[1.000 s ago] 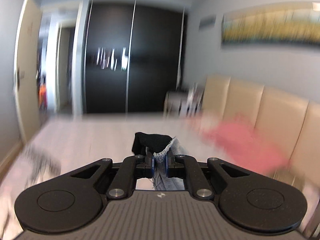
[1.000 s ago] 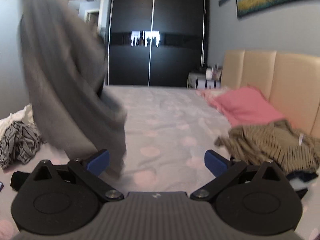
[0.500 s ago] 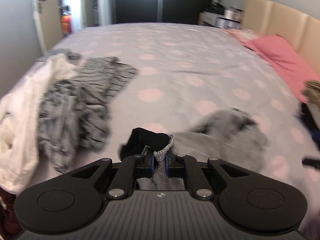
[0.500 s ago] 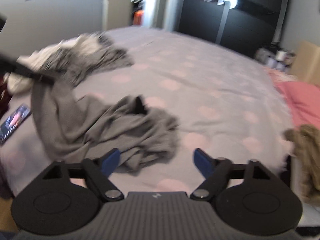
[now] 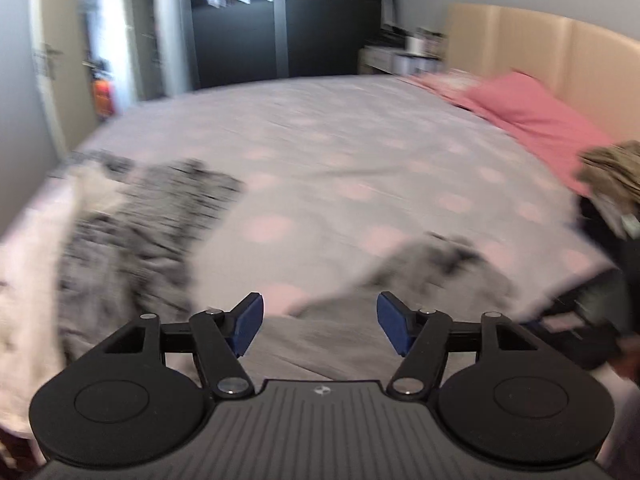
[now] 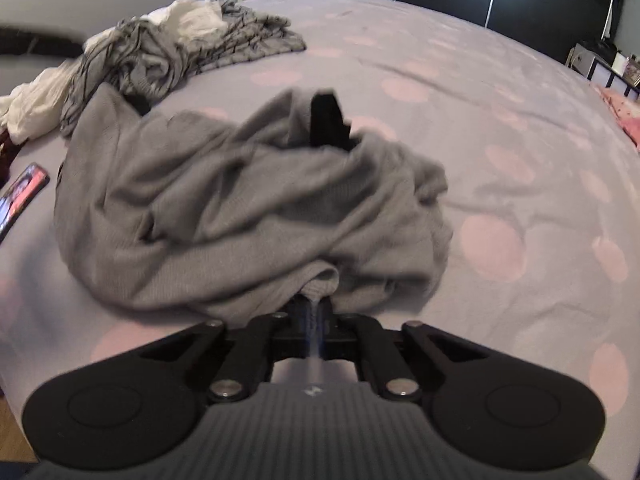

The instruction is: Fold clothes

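Grey sweater point(image 6: 240, 208) lay bunched on bed point(image 6: 500, 128); right hand-held gripper point(image 6: 316, 312) clamped its hem, left hand-held gripper point(image 5: 318, 322) jaws opening, nothing pinched — best re-grab opposite edge, spread flat.

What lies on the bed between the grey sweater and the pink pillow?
Only bare dotted bedsheet: in the left wrist view nothing lies between the grey sweater and the pink pillow.

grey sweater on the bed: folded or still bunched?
Bunched. The grey sweater lies in a crumpled heap on the bed, with no flat folds; the right gripper pinches its near edge.
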The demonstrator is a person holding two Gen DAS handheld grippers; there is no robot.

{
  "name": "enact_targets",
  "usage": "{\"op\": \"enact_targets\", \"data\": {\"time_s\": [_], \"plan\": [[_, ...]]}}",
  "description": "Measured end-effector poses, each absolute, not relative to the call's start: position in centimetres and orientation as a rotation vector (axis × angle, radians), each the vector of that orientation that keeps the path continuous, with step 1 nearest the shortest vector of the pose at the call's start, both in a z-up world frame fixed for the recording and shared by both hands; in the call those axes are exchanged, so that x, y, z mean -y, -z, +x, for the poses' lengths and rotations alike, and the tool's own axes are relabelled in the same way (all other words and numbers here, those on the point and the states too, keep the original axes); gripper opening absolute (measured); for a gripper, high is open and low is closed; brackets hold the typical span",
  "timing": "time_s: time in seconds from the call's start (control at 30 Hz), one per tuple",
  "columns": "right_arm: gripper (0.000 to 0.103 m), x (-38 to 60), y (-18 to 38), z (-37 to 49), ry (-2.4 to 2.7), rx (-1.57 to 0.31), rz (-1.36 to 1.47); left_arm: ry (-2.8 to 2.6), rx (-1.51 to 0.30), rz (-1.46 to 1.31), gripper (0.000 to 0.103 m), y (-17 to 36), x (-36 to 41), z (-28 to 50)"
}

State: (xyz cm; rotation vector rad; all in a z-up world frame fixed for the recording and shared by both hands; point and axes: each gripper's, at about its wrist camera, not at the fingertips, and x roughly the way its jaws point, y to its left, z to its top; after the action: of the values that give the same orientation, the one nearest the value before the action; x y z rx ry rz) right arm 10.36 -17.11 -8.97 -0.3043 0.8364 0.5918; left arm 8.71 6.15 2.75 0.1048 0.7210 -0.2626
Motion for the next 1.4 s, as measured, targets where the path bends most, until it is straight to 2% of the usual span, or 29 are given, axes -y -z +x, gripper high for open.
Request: {"op": "enact_targets", "data": {"time_s": [0.23,0.53,0.6,0.63,0.67,0.73,1.0,1.2,1.3,1.4], "plan": [[0.003,17.3,3.2,10.6,-0.617,-0.705,-0.236,0.410,-0.780,0.155,0.062,0.1,-1.9,8.3],[0.003,18.4,-3.5,7.8,-0.662,-0.512,-0.137,0.378,-0.698,0.212,0.061,1.3,2.4,8.2],[0.003,18.9,-5.0,7.0,-0.665,-0.456,-0.116,0.318,-0.687,0.244,0.041,1.2,2.4,8.4],[0.003,19.1,-5.8,6.6,-0.663,-0.430,-0.106,0.288,-0.688,0.251,0.020,1.0,2.2,8.5],[0.003,19.4,-6.6,6.3,-0.661,-0.406,-0.096,0.271,-0.692,0.233,0.013,0.6,1.7,8.7],[0.003,20.0,-8.0,5.6,-0.656,-0.359,-0.081,0.276,-0.669,0.161,0.009,-0.8,0.2,8.8],[0.003,22.3,-13.9,2.6,-0.567,-0.079,-0.063,0.449,-0.510,-0.081,0.008,-10.7,-3.9,6.4],[0.003,24.8,-19.0,0.6,-0.523,0.118,-0.001,0.660,-0.406,-0.145,0.008,-17.4,-4.2,4.5],[0.003,24.9,-19.1,1.5,-0.510,0.073,-0.026,0.688,-0.416,-0.145,0.008,-18.1,-4.4,4.7],[0.003,24.6,-17.4,3.7,-0.509,-0.068,-0.042,0.645,-0.549,-0.136,0.008,-15.5,-4.1,6.3]]}}
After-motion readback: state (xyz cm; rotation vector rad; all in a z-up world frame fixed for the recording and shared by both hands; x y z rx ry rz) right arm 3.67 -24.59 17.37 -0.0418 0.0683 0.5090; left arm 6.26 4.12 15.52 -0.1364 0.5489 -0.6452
